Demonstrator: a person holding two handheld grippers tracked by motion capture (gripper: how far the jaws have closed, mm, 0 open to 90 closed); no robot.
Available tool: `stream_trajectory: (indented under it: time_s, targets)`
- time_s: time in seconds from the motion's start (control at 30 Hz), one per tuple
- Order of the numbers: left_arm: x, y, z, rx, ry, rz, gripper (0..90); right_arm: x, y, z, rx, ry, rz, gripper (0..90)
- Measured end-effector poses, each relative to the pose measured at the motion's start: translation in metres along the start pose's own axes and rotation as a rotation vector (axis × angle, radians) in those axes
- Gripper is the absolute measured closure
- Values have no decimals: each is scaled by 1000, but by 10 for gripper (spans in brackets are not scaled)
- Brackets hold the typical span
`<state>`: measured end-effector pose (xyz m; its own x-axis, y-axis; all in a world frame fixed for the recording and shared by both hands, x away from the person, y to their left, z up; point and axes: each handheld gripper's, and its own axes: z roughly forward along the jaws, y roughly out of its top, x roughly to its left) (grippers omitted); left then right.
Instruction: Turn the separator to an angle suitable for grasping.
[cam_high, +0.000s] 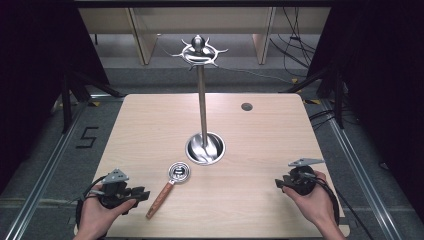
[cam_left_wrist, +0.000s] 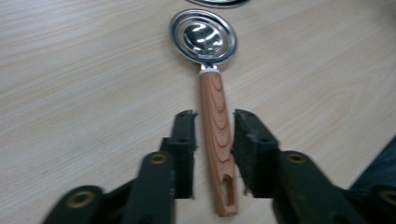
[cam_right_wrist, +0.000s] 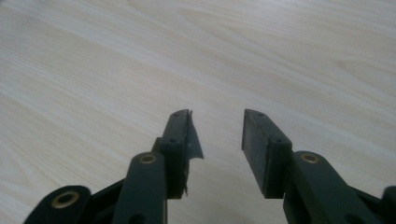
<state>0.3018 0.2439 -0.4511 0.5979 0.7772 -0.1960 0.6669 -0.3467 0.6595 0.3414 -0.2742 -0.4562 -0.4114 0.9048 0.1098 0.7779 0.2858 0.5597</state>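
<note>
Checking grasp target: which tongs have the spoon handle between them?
The left tongs: the wooden spoon handle lies between them. The right tongs straddle bare table.

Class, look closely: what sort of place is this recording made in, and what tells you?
Probably a lab or test rig, not a kitchen: a bare wooden table between dark curtains, loose cables on the floor, and a "5" marking.

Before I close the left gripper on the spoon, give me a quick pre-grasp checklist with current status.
1. Wooden handle lies between the left gripper jaws: ok.
2. Pads pressing on the handle: not ok, gaps on both sides.
3. Spoon flat on the table, bowl up: ok.
4. Right gripper empty, away from the spoon: ok.
5. Hook stand upright behind the spoon: ok.
</note>
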Motion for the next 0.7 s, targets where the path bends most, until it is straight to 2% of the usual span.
stream_trajectory:
  time_s: [0.03,0.07,0.1,0.13,0.17,0.2,0.23,0.27,0.3,0.33,0.37,0.4,0.43,0.5,0.53,0.57,0.6,0.67,0.7]
  targets:
    - [0,0,0,0,0,0,747,0,0,0,0,0,0,634]
    - [-13,4,4,25,-6,31,775,0,2,0,20,17,3,642]
    - [-13,4,4,25,-6,31,821,0,2,0,20,17,3,642]
    - [-19,6,8,44,-18,70,821,0,2,0,8,-6,4,642]
    - [-27,7,13,69,-32,104,855,1,2,-1,-11,-4,11,643]
    - [-35,9,19,103,-73,126,876,1,2,1,-48,-2,1,643]
    - [-39,10,22,121,-91,138,888,-1,2,-2,-25,-2,-14,643]
    - [-49,15,27,168,-120,160,891,-1,1,2,-68,5,-13,642]
    - [-49,19,28,230,-124,229,892,1,1,-1,-12,13,22,643]
    - [-52,20,32,244,-121,231,893,1,1,-1,-12,12,24,642]
    - [-55,21,37,277,-118,223,893,-1,1,0,2,0,5,642]
    - [-57,21,44,323,-107,201,894,-2,2,-1,25,14,-4,642]
    - [-57,21,48,340,-106,189,895,1,1,0,-13,20,16,642]
    - [-57,20,55,369,-90,165,895,0,2,0,-10,38,12,642]
    - [-57,19,57,373,-84,154,895,1,2,-3,12,3,9,641]
    - [-57,19,58,382,-78,151,896,1,0,2,-43,30,28,641]
    - [-56,19,59,398,-72,153,896,-1,1,-1,-9,21,18,641]
    - [-52,19,60,409,-51,148,896,-1,1,0,-11,22,17,641]
    - [-48,20,59,455,-47,184,896,-1,1,0,-11,22,17,641]
